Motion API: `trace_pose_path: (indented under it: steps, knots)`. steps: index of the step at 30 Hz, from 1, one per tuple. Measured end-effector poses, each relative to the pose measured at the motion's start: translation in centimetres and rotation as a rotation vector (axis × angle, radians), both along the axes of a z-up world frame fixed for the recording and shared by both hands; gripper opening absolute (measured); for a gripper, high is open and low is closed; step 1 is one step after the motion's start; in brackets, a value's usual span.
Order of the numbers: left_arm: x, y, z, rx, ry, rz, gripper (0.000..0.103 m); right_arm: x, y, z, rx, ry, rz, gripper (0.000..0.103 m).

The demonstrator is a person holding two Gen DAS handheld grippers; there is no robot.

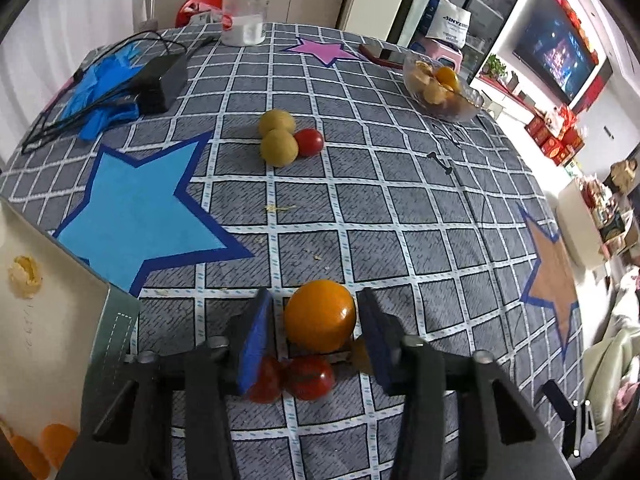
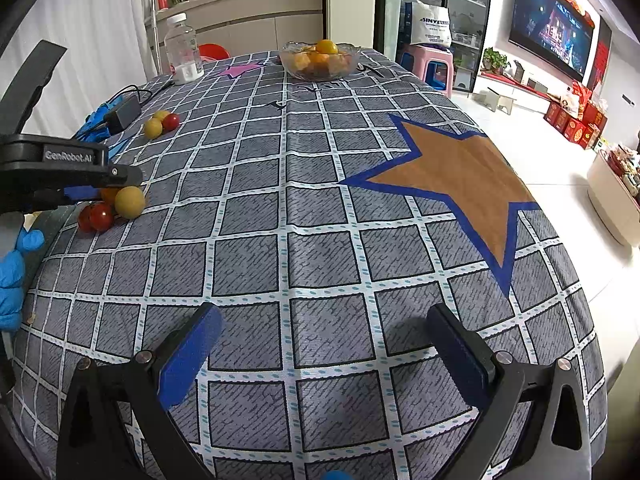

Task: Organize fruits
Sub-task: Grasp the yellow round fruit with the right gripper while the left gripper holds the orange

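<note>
In the left wrist view my left gripper (image 1: 316,312) is open around an orange tomato (image 1: 320,315) on the table, with small gaps on both sides. Two red tomatoes (image 1: 310,376) lie just below it, and a yellow fruit (image 1: 361,354) peeks behind the right finger. Two yellow fruits (image 1: 279,136) and a red tomato (image 1: 309,142) lie further off. A glass bowl (image 1: 466,112) holds several fruits at the far right. In the right wrist view my right gripper (image 2: 324,330) is open and empty above the cloth; the left gripper (image 2: 80,188), the near fruits (image 2: 129,202) and the bowl (image 2: 320,74) show.
A black adapter with cables (image 1: 160,80) and blue gloves (image 1: 100,112) lie at the far left. A clear plastic jar (image 1: 244,8) and a phone (image 1: 380,56) stand at the back. A white board with peel (image 1: 36,312) sits at the near left edge.
</note>
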State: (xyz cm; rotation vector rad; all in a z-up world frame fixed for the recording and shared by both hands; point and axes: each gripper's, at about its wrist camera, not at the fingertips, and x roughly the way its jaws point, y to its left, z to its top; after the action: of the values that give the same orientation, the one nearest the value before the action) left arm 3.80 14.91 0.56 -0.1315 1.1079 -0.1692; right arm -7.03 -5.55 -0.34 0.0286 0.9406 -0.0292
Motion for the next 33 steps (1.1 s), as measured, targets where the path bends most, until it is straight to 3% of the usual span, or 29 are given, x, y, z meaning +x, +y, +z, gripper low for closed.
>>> trace_pose_path:
  steps: [4, 7, 10, 14, 22, 26, 29, 33]
  knots:
    - [-0.3, -0.3, 0.1, 0.032, -0.018, -0.005, 0.038, 0.0, 0.0, 0.0, 0.0, 0.0, 0.0, 0.103]
    - [-1.2, 0.4, 1.0, 0.01, -0.057, 0.012, 0.038, 0.0, 0.0, 0.0, 0.001, 0.0, 0.0, 0.103]
    - [-3.4, 1.2, 2.8, 0.014, -0.124, 0.012, 0.038, 0.0, 0.0, 0.0, 0.0, 0.0, 0.0, 0.103]
    - [-8.5, 1.7, 4.1, 0.075, -0.219, -0.014, 0.038, 0.0, 0.1, 0.0, 0.0, 0.001, 0.0, 0.103]
    - [-16.2, 3.5, 1.9, 0.154, -0.298, 0.048, 0.038, 0.1, 1.0, 0.0, -0.013, 0.006, 0.086, 0.103]
    - [-16.6, 4.1, 0.6, 0.157, -0.303, 0.062, 0.038, 0.6, 2.2, 0.3, -0.001, 0.047, 0.125, 0.103]
    - [-16.3, 4.5, -0.7, 0.151, -0.271, 0.069, 0.038, 1.0, 4.5, 1.1, 0.042, 0.045, 0.224, 0.103]
    - [-16.3, 4.7, -0.9, 0.134, -0.262, 0.063, 0.038, 2.3, 8.9, 2.1, -0.033, -0.012, 0.326, 0.103]
